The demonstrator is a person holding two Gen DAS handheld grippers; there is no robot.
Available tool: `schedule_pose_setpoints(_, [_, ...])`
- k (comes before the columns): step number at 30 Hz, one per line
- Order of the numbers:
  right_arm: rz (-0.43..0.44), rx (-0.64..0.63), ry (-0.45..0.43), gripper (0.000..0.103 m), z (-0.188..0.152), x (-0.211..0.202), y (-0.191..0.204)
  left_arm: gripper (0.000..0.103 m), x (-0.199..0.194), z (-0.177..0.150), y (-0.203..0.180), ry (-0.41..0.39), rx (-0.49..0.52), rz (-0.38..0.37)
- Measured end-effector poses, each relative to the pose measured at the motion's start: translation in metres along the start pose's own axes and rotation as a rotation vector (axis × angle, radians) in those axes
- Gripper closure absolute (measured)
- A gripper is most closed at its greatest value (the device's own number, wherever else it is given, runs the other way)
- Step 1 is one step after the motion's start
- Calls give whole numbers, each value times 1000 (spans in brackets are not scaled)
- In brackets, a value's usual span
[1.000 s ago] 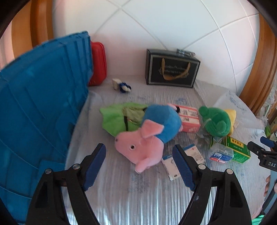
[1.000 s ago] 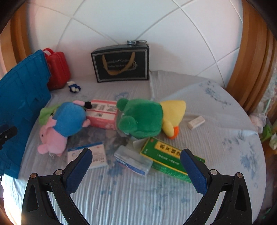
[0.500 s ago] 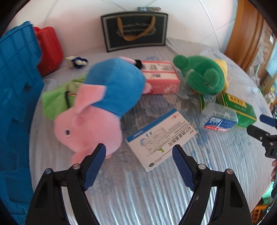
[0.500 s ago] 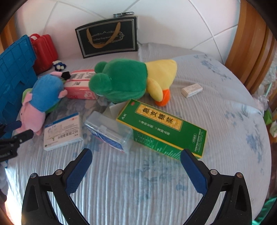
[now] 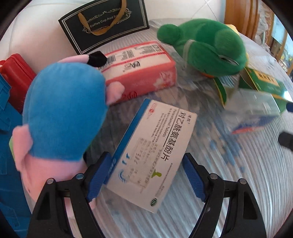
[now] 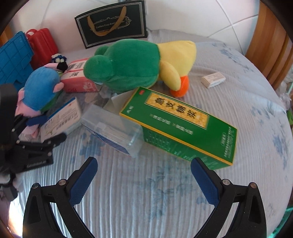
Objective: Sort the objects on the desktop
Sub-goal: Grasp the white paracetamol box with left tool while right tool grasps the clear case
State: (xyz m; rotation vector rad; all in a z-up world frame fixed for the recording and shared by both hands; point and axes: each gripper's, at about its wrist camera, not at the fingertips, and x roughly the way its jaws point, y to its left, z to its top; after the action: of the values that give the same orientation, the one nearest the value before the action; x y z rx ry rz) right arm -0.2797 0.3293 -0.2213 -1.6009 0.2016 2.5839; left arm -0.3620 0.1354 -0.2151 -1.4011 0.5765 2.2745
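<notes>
I bring my left hand-held gripper (image 5: pixel 146 175), jaws spread and gripping nothing, astride the flat white-and-blue cardboard medicine box (image 5: pixel 155 157) lying on the striped cloth beside the pink-and-blue plush pig (image 5: pixel 62 119); light, crushable, best pinched across its long edges.

Ribbed pale cloth with blue flowers (image 6: pixel 238 102) covers surface; white tiled wall (image 6: pixel 192 16) behind; wooden frame (image 6: pixel 271 45), perhaps headboard.

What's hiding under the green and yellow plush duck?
The green and yellow plush duck lies partly on the green cardboard box and clear plastic wrap; anything further beneath is covered.
</notes>
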Motion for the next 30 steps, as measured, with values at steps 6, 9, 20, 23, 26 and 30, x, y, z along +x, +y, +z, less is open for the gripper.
schedule_pose_setpoints(6, [44,3,-9,0,16,15,8,20,11,19,5,9,-44,28])
schedule_pose_setpoints(9, [84,25,18,0,19,22,11,20,7,16,6,13,-66,10])
schedule_pose_setpoints(20, [240,-10,108,48,0,26,38,20,-32,-36,28,75,-281,-173])
schedule_pose_setpoints(23, [217,-29,82,21,-1,17,43,20,-44,-42,29,52,-280,-150])
schedule_pose_setpoints(26, [158,-31,41,13,3,8,38,20,-54,-40,28,16,-251,-99])
schedule_pose_setpoints(30, [114,-25,12,6,13,4,28,20,-41,-42,24,54,-254,-88])
